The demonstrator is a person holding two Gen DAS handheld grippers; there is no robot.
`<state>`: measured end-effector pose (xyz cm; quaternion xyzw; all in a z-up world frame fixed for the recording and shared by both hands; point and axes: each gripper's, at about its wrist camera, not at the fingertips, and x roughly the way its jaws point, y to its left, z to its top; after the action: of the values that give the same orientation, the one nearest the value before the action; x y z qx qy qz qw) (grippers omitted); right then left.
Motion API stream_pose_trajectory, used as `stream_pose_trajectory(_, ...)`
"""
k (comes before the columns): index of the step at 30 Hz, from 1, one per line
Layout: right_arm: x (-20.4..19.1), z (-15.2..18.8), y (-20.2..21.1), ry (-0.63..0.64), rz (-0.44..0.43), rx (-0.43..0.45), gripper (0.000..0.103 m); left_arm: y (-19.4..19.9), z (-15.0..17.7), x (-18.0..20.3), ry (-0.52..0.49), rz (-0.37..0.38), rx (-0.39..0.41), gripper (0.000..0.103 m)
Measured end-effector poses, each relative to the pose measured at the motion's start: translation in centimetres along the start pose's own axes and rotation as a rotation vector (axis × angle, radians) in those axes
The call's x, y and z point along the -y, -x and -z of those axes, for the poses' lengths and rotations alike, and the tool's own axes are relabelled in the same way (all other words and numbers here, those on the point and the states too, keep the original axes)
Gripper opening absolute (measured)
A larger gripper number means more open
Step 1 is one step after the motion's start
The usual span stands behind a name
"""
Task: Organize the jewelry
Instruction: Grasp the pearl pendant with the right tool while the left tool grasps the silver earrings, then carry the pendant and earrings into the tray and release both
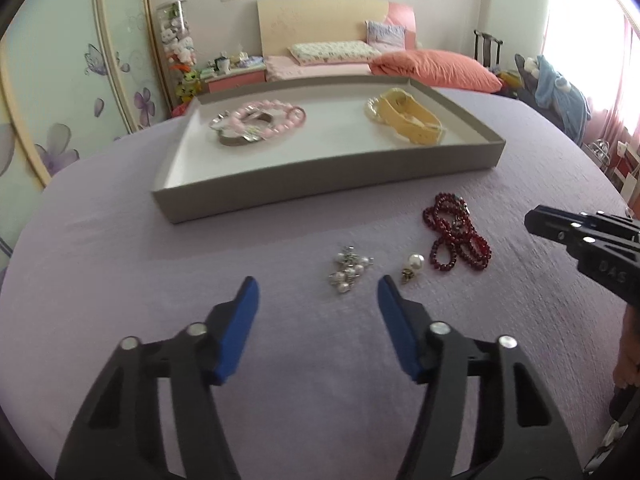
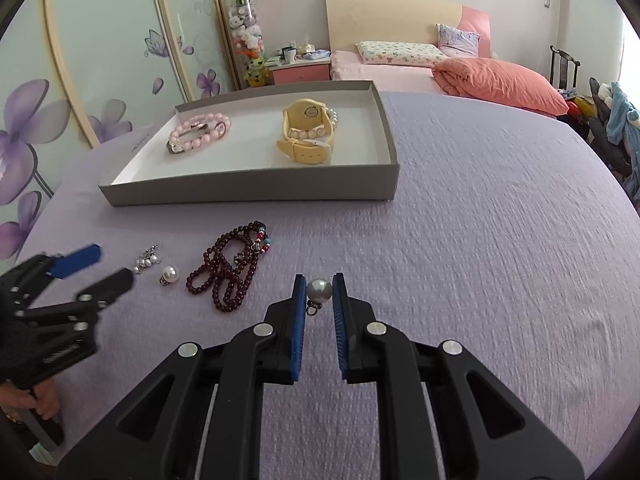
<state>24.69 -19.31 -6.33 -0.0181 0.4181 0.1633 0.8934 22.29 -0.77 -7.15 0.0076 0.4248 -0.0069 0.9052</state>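
My right gripper is shut on a grey pearl earring above the purple cloth. My left gripper is open and empty, just in front of a cluster of small pearl charms; it also shows in the right wrist view. A white pearl earring and a dark red bead necklace lie to its right. The grey tray holds a pink bead bracelet and a yellow watch with a pearl bracelet.
The purple cloth covers the table. Behind it are a bed with an orange pillow, a pink nightstand and a floral wardrobe. A chair with clothes stands at the right.
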Motion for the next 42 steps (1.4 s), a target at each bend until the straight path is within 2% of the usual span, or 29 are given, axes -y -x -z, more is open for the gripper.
stream_pose_trajectory(3,0.3,-0.1,0.0,-0.008,-0.008,0.000,0.014,-0.7,-0.3,0.3,0.012,0.028,-0.020,0.050)
stream_pose_trajectory(7,0.8,-0.2,0.0,-0.022,-0.017,-0.001,0.014,-1.2,-0.8,1.0,-0.001,0.031,-0.027,0.046)
stream_pose_trajectory(10,0.9,-0.3,-0.1,-0.025,-0.022,-0.002,0.014,-1.5,-1.2,1.1,0.003,0.027,-0.026,0.039)
stream_pose_trajectory(15,1.0,-0.3,0.0,-0.032,-0.031,-0.004,0.014,-1.6,-1.4,1.5,-0.004,0.031,-0.024,0.011)
stream_pose_trajectory(20,0.8,-0.4,0.1,-0.034,-0.045,-0.002,0.014,-1.3,-1.1,1.2,-0.005,0.033,-0.021,0.006)
stream_pose_trajectory(26,0.0,-0.8,0.8,-0.021,-0.059,0.020,0.014,0.0,-0.2,-1.0,0.024,0.033,-0.010,0.006)
stream_pose_trajectory(35,-1.7,-1.9,1.8,0.005,-0.088,0.057,0.014,4.9,-0.9,-5.5,0.116,0.031,0.087,0.006)
stream_pose_trajectory(42,-3.1,-2.8,2.9,0.032,-0.099,0.092,0.014,8.3,-2.7,-7.2,0.153,0.036,0.168,0.006)
